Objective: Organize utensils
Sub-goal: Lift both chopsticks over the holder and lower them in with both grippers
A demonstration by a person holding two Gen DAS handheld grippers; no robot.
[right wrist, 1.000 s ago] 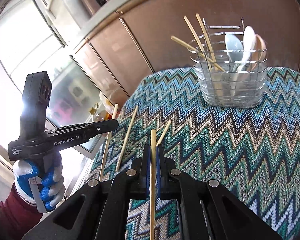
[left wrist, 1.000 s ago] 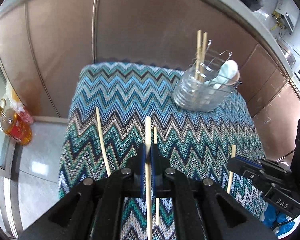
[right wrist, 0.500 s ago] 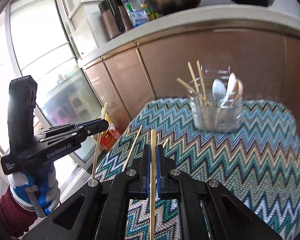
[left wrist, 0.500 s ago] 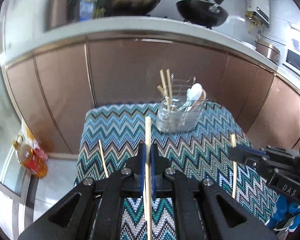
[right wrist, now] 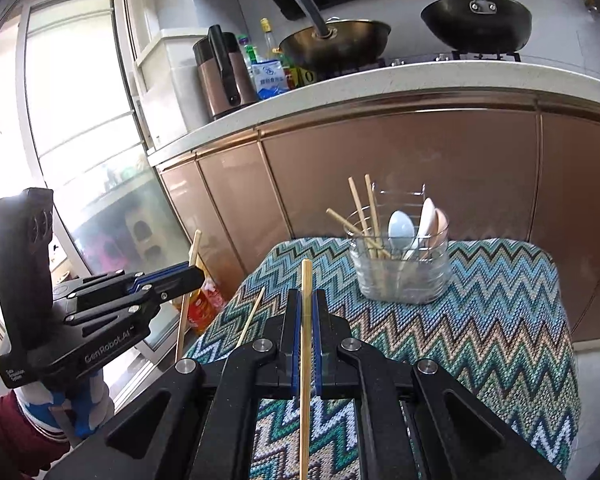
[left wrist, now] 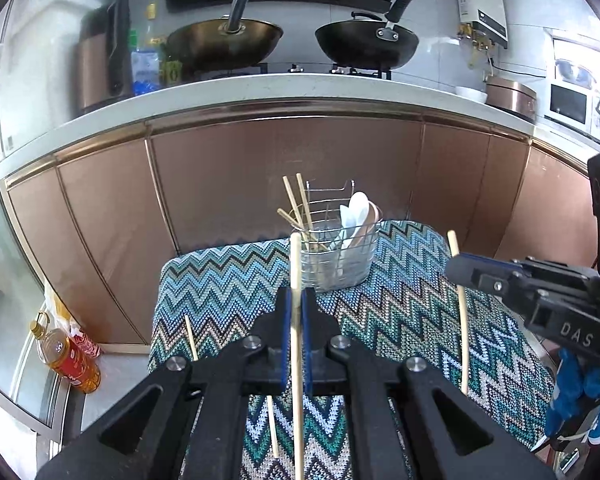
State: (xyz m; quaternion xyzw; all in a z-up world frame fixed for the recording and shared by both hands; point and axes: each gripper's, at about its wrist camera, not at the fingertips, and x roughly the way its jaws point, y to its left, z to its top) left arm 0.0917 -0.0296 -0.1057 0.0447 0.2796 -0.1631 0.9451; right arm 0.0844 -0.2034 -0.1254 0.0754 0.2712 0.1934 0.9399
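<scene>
My left gripper (left wrist: 295, 300) is shut on a wooden chopstick (left wrist: 296, 264), held upright above the zigzag-cloth table (left wrist: 228, 280). My right gripper (right wrist: 306, 300) is shut on another chopstick (right wrist: 306, 280). Each gripper shows in the other's view: the right one (left wrist: 458, 270) at the right, the left one (right wrist: 194, 276) at the left. A clear utensil holder (left wrist: 334, 256) at the table's far edge holds three chopsticks and several spoons; it also shows in the right wrist view (right wrist: 400, 268). Two loose chopsticks (left wrist: 191, 338) (left wrist: 273, 426) lie on the cloth below the left gripper.
Copper-fronted kitchen cabinets (left wrist: 284, 176) stand behind the table, with two woks (left wrist: 224, 42) on the counter. An oil bottle (left wrist: 70, 362) stands on the floor at the left. A glass door (right wrist: 80, 152) is at the left.
Both grippers have risen and tilted up with their chopsticks, so the counter and woks came into view. The table and holder now look farther and lower.
</scene>
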